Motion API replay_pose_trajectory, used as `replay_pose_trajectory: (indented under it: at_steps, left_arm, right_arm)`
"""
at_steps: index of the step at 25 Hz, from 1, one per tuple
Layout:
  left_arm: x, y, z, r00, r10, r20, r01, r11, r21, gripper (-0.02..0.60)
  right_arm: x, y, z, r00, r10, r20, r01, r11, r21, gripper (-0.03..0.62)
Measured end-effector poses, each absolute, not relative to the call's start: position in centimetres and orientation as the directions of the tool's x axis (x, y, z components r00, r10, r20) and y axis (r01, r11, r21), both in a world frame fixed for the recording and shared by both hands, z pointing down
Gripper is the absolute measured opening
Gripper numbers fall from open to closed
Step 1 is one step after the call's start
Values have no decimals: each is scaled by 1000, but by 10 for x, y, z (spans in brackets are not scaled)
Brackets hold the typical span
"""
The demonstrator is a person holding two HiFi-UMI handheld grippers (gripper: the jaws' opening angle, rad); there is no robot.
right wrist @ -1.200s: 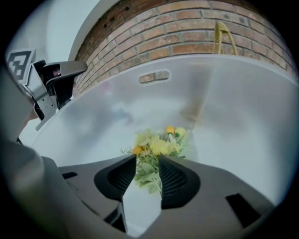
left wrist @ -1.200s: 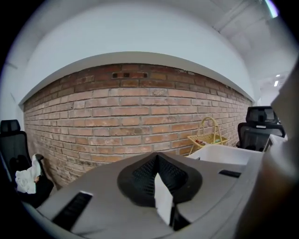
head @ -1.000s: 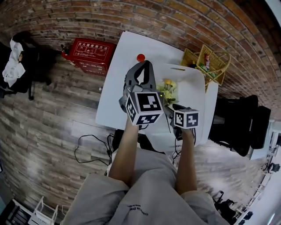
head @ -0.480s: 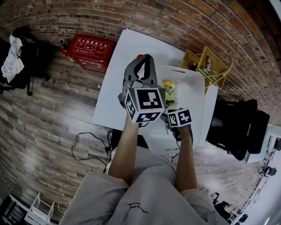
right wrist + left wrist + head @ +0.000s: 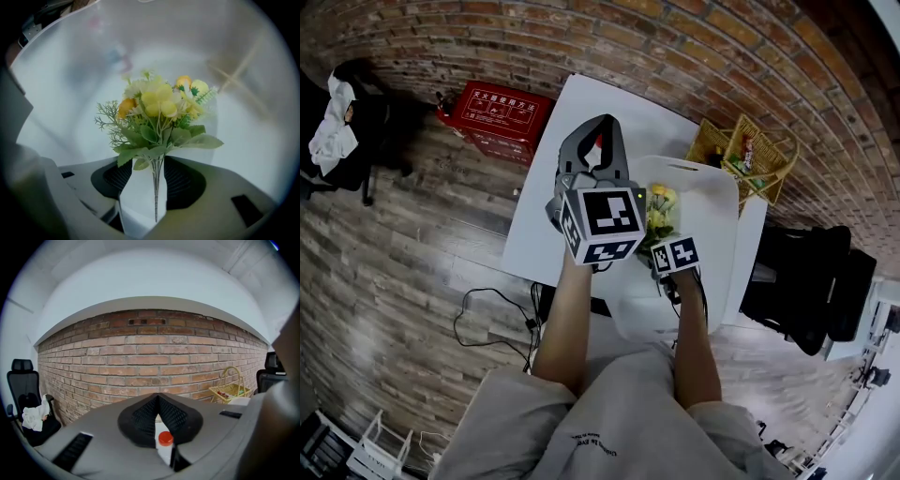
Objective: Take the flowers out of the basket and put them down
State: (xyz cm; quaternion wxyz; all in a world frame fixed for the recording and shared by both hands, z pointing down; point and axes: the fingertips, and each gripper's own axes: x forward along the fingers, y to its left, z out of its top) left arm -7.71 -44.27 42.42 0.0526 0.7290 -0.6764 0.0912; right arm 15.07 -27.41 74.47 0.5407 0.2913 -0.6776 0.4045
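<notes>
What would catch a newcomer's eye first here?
Probably the yellow flowers with green leaves in the white basket, their stem between the right gripper's open jaws. Then the left gripper, held up in the middle of the head view with its bold black-and-white marker cube, jaws shut.

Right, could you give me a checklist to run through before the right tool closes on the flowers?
1. Stems between the right tool's jaws: ok.
2. Grip on stems: not ok, jaws apart, gap wider than stems.
3. Flowers inside the white basket: ok.
4. Left tool shut, empty, clear of basket: ok.
5. Bare table beside basket for set-down: ok.
6. Stems free of snags: cannot tell.
</notes>
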Motion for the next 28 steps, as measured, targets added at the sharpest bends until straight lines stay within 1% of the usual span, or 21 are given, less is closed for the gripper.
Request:
replay_pose_trajectory:
  at_steps: [4, 10, 13, 15, 18, 24, 28]
  left_arm:
    - [-83, -445, 425, 55, -977, 204, -997, -65, -41, 25]
    - [-91, -442, 430, 41, -976, 212, -998, -49, -29, 25]
    - [-98, -438, 433, 26, -976, 217, -999, -31, -22, 25]
    - [-100, -436, 437, 31, -973, 228, -999, -33, -3, 25]
    - [-101, -431, 440, 35, -970, 242, -999, -37, -2, 25]
    - [-95, -421, 433, 57, -972, 230, -998, -58, 2, 25]
    - [-85, -418, 426, 79, -973, 216, -997, -82, -1, 25]
  right_arm:
    - [150, -276, 753, -234, 45, 971, -844, 487, -226, 238]
    - [156, -281, 763, -181, 12, 983, -866, 473, -165, 235]
    - [157, -282, 763, -179, 8, 984, -869, 467, -163, 208]
    - [161, -284, 761, -163, -4, 987, -874, 465, -143, 156]
    - [164, -289, 755, -148, -29, 989, -887, 445, -120, 101]
    - [170, -294, 735, -127, -90, 988, -907, 415, -79, 80]
    - [169, -297, 719, -148, -129, 981, -918, 388, -87, 75]
